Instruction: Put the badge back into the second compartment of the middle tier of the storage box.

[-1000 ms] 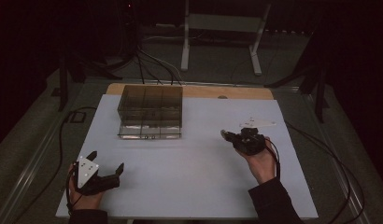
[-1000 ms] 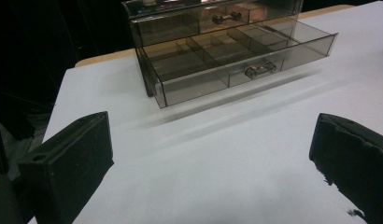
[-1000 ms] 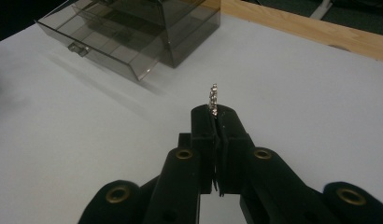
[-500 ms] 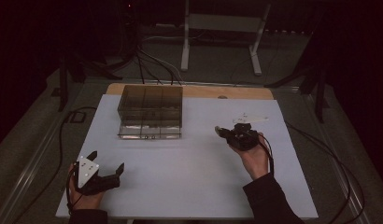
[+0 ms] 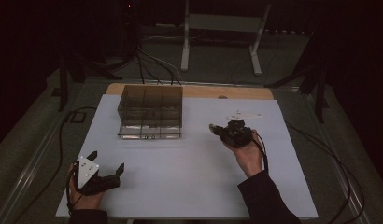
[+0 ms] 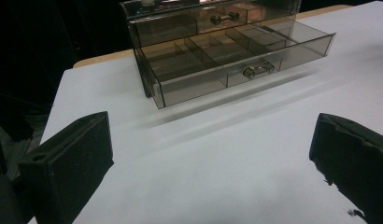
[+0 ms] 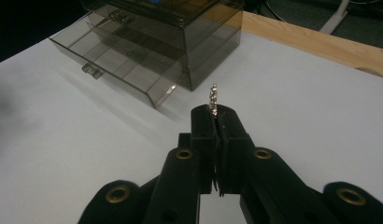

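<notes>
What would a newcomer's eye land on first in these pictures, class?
First, the smoky transparent plastic drawer box at the back left of the white table cover, its divided lower drawer pulled open. Next, the right gripper, jaws shut on a small shiny metal piece that sticks up between them. The left gripper rests at the near left, jaws wide open.
</notes>
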